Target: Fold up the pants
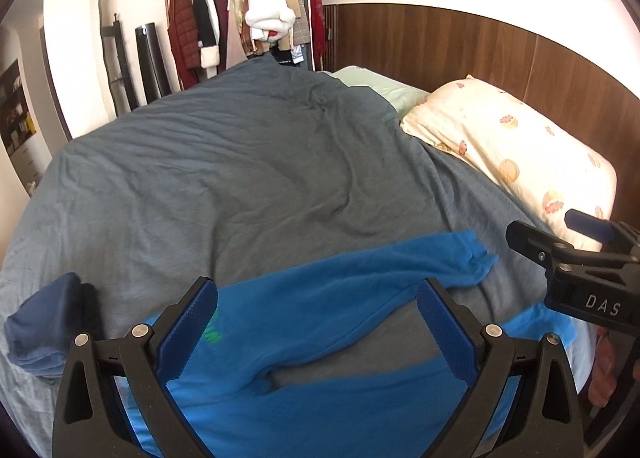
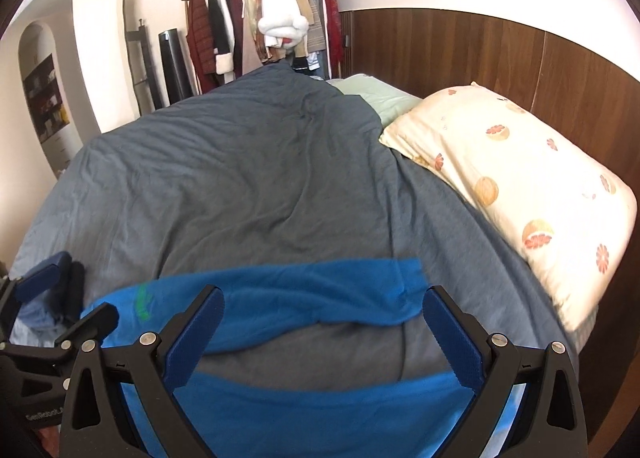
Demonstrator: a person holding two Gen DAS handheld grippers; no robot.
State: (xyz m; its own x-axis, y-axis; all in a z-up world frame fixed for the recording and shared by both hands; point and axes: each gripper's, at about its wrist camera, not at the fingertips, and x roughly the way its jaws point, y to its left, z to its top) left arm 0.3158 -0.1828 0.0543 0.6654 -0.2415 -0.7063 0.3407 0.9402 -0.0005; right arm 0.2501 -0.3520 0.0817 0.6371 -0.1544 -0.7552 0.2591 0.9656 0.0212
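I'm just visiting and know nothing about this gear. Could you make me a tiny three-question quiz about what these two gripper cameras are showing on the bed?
1. True or false: the blue pants are already folded into a neat square.
2. Multiple choice: what lies at the head of the bed, beside the grey-blue duvet? A) a laptop B) a fruit-print pillow C) a cat
3. Fill in: both the left gripper and the right gripper have their jaws ____.

Key
1. False: they lie spread out, the two legs apart with duvet showing between them.
2. B
3. open, with nothing between the fingers.
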